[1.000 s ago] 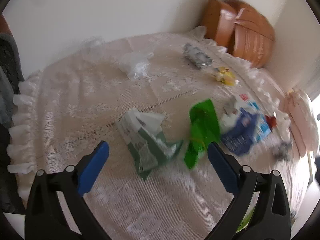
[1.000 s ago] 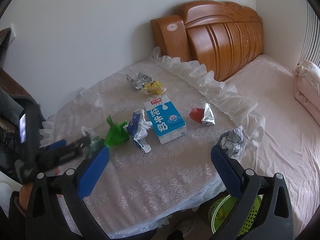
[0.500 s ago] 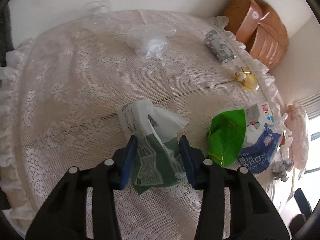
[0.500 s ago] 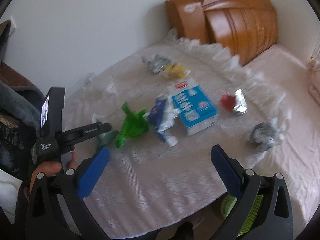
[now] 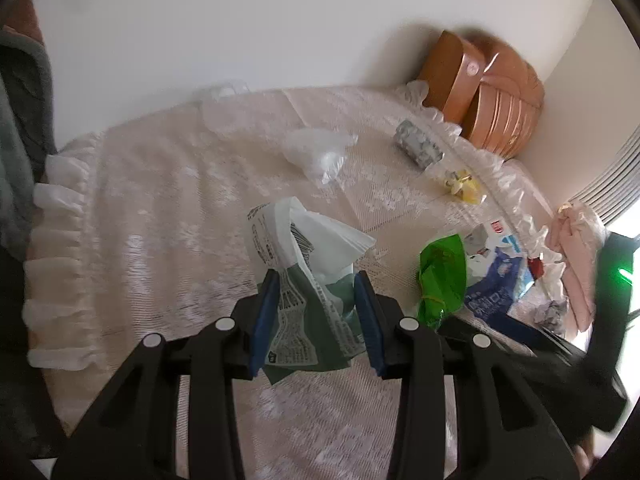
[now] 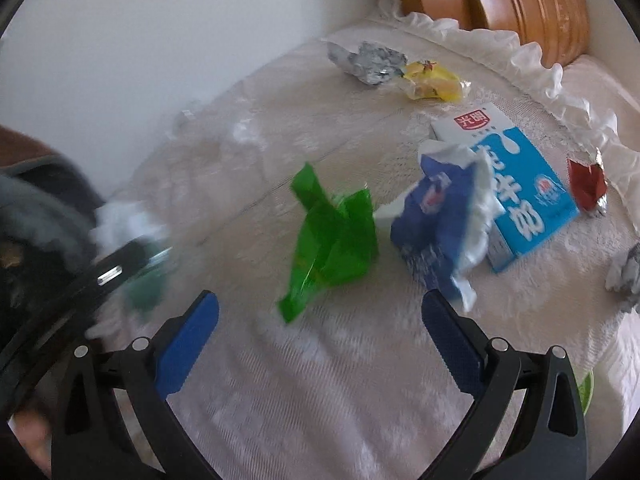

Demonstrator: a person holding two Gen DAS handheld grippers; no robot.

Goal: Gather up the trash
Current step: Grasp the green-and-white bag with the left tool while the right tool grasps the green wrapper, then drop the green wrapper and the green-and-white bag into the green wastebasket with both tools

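Clamped wrapper (image 5: pixel 308 280) lengthwise away (white end far)

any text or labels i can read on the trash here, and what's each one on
"光明" in a red badge: on the blue and white milk carton.
Large white characters on the milk carton's blue face: cut off by the crumpled blue wrapper, not fully readable.
Fine print on the green and white wrapper in the left gripper: too small to read.
Print on the blue wrapper: blurred.
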